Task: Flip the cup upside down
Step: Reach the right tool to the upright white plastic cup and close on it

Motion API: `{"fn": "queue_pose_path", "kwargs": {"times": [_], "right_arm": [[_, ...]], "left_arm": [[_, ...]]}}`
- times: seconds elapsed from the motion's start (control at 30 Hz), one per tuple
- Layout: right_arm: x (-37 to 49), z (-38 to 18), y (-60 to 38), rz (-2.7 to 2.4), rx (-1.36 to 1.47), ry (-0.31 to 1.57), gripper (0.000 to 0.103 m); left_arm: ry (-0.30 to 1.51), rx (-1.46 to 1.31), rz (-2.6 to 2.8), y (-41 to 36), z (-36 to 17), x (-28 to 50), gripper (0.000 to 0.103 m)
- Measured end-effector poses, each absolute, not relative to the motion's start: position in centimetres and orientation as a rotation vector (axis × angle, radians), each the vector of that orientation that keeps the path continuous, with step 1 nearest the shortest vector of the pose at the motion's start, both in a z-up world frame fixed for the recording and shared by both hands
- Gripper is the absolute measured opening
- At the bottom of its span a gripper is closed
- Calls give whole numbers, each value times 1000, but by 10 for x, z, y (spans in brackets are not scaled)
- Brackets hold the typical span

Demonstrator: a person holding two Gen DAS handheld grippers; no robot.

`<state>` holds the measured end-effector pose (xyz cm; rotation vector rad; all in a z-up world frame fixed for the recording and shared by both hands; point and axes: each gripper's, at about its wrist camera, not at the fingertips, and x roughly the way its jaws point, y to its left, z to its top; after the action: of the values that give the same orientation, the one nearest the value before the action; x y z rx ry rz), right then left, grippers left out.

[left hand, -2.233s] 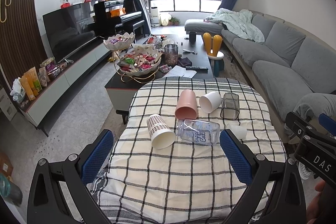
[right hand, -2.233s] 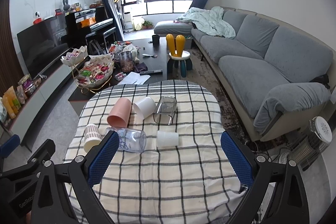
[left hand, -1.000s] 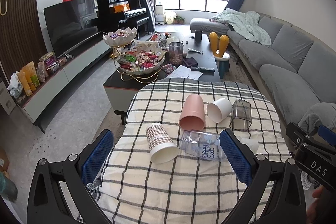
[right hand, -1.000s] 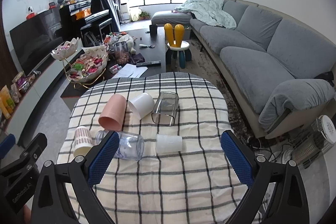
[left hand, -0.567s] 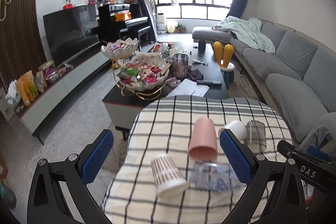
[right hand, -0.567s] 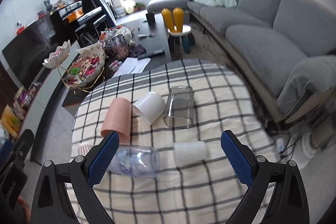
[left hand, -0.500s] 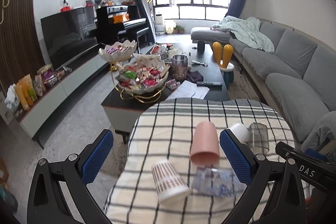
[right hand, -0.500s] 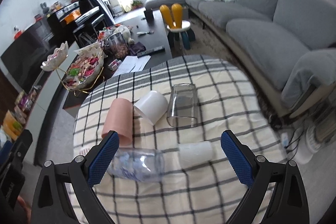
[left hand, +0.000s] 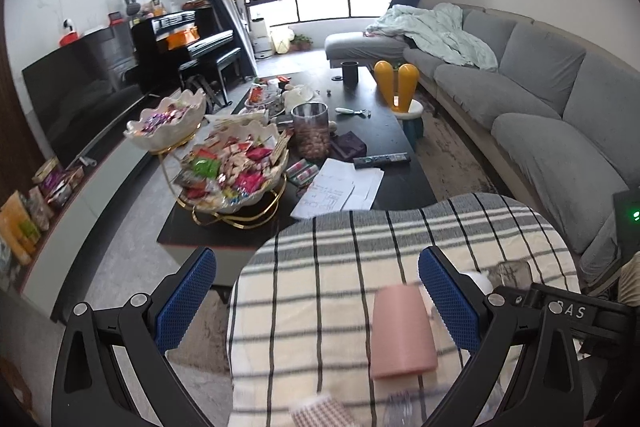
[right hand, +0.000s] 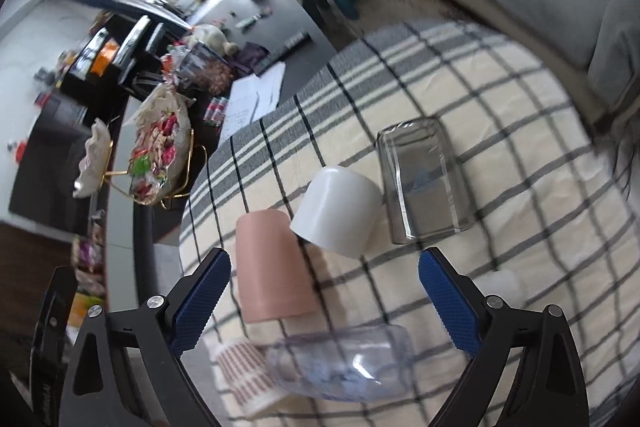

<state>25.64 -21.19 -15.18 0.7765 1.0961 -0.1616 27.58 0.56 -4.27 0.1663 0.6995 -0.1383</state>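
Several cups lie on their sides on the checked tablecloth point(right hand: 500, 115). In the right wrist view a pink cup point(right hand: 272, 267), a white cup point(right hand: 336, 213) and a clear square glass point(right hand: 424, 183) lie just beyond my open, empty right gripper point(right hand: 324, 301). A clear printed glass point(right hand: 340, 367) and a patterned paper cup point(right hand: 248, 375) lie between its fingers, blurred. A small frosted cup point(right hand: 502, 285) lies by its right finger. My left gripper point(left hand: 318, 301) is open and empty; the pink cup point(left hand: 400, 335) lies by its right finger.
A dark coffee table point(left hand: 384, 147) with candy bowls point(left hand: 232, 167), a jar, papers and a remote stands beyond the table. A grey sofa point(left hand: 560, 131) runs along the right. A TV unit and piano stand on the left.
Both grippers moved forward and down over the table. The right one tilted down and rolled, so the cups loom closer. The left view now shows mostly the far table edge.
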Motion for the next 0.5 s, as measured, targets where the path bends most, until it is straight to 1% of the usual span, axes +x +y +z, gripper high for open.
{"fn": "queue_pose_path", "kwargs": {"times": [0.2,0.3,0.5], "right_arm": [[287,-179,-211,-166,868,1191,95],[295,-193,-210,-182,903,1229,92],[308,-207,-205,-230,920,1248,91]], "left_arm": [[710,155,-143,8,-52,309,103],[733,133,-136,14,-61,323,103],[754,127,-153,18,-76,342,103]]}}
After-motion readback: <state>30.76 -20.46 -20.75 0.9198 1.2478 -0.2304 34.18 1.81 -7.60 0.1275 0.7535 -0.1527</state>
